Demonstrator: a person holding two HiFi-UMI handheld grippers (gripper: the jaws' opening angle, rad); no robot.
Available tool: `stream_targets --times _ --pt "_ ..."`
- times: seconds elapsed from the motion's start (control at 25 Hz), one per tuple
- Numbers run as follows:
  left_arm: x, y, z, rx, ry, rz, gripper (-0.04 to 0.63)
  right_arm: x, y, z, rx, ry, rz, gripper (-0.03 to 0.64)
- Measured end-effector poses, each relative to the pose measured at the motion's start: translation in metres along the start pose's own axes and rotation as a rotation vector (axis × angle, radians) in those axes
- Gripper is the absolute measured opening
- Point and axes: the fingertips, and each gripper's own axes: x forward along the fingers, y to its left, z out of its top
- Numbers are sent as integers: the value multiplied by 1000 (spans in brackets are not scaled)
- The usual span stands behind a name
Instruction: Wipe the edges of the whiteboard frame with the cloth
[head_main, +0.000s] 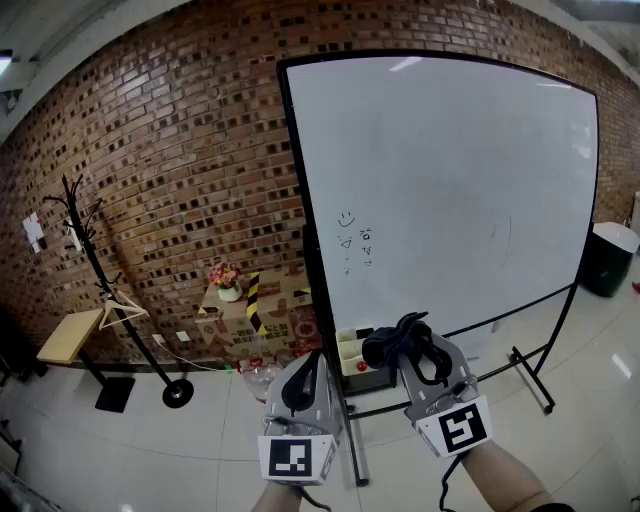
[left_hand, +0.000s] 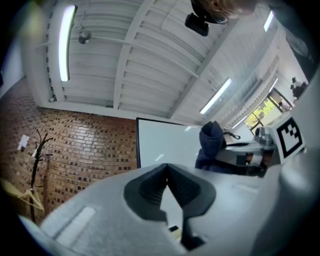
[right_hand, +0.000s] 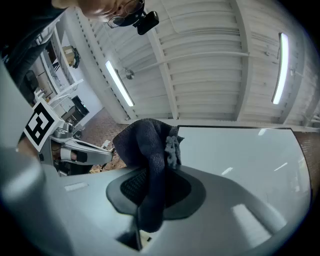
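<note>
A large whiteboard (head_main: 450, 190) on a black rolling stand faces me, with its black frame (head_main: 297, 170) running down the left edge. My right gripper (head_main: 415, 340) is shut on a dark blue cloth (head_main: 395, 340), held low in front of the board's bottom left corner. In the right gripper view the cloth (right_hand: 150, 165) hangs bunched between the jaws. My left gripper (head_main: 303, 378) is just left of it, shut with nothing in it; its pads (left_hand: 167, 187) meet at the tips.
A small tray (head_main: 362, 365) with items sits at the board's lower left. A coat rack (head_main: 95, 270) with a hanger stands left by the brick wall (head_main: 180, 150). Cardboard boxes (head_main: 255, 310) with a flower pot sit behind. A dark bin (head_main: 608, 262) stands at right.
</note>
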Motion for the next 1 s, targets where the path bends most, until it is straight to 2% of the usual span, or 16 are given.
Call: stream_targets --times 0.08,0.24,0.32,0.48,0.72,1.0 --pt "12 6 13 5 -18 13 5 19 -6 10 35 -7 14 57" --pt "35 17 38 23 -69 33 5 52 -26 21 16 -45 18 57" --pt "58 22 49 46 -96 34 5 75 -39 27 33 -68 22 57" --pt "106 28 58 107 -137 35 5 115 -68 25 -6 -162 24 57" --pt "181 34 87 144 -169 54 5 168 -110 35 9 -181 73 57" --pt "241 53 116 214 -188 148 5 228 -148 55 -29 -196 150 57"
